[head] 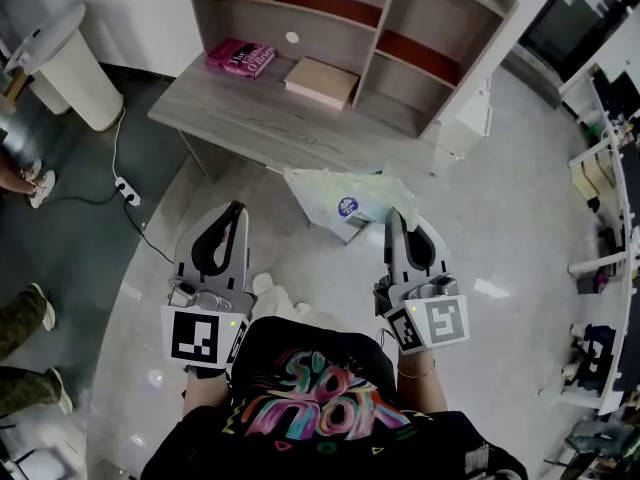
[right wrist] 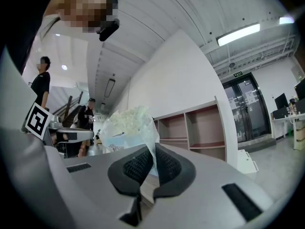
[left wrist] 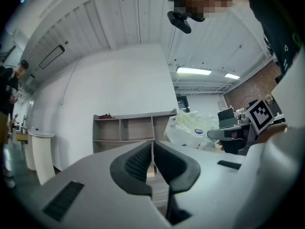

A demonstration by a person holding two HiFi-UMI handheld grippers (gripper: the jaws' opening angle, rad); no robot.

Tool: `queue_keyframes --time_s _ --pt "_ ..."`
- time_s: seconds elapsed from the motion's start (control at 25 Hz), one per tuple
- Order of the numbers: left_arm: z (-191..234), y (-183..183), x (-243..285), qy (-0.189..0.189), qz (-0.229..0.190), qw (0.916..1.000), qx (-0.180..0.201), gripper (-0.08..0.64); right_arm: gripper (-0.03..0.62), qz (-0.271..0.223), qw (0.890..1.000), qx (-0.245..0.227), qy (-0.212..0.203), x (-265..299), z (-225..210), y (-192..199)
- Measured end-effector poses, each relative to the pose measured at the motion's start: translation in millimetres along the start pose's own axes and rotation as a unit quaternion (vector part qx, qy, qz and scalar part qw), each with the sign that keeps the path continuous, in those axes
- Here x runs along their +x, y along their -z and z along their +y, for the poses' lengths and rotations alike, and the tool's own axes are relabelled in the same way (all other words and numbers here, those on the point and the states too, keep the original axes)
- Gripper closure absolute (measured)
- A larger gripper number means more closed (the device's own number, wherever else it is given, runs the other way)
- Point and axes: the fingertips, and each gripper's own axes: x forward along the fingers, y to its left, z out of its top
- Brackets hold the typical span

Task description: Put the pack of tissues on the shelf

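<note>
The pack of tissues point(head: 345, 201), pale green in clear plastic with a blue round label, hangs in the air in front of the desk. My right gripper point(head: 394, 218) is shut on its plastic edge; in the right gripper view the pack point(right wrist: 127, 128) rises between the pinched jaws of the right gripper point(right wrist: 154, 152). My left gripper point(head: 235, 211) is held level to the left, shut with nothing between its fingers; the left gripper view also shows the pack point(left wrist: 193, 128) to the right. The wooden shelf point(head: 350, 18) with open compartments stands on the desk ahead.
On the desk point(head: 250, 118) lie a pink pack point(head: 240, 57) and a beige box point(head: 321, 81). A white pedestal point(head: 70, 63) stands at the left with a power strip point(head: 126, 192) on the floor. People's feet point(head: 40, 303) show at the left edge.
</note>
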Motion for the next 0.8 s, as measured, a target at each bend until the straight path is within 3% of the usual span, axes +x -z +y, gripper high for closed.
queue_keyframes --time_s 0.44,0.8 --pt "32.2 17.3 50.5 -0.001 0.01 0.9999 -0.005 0.526 0.575 0.013 1.0 0.012 -0.005 60.0 -16.8 16.0" --pt "117.4 20.4 124.7 0.008 0.008 0.9999 -0.001 0.526 0.575 0.01 1.0 0.009 -0.004 175.7 -12.6 13.8"
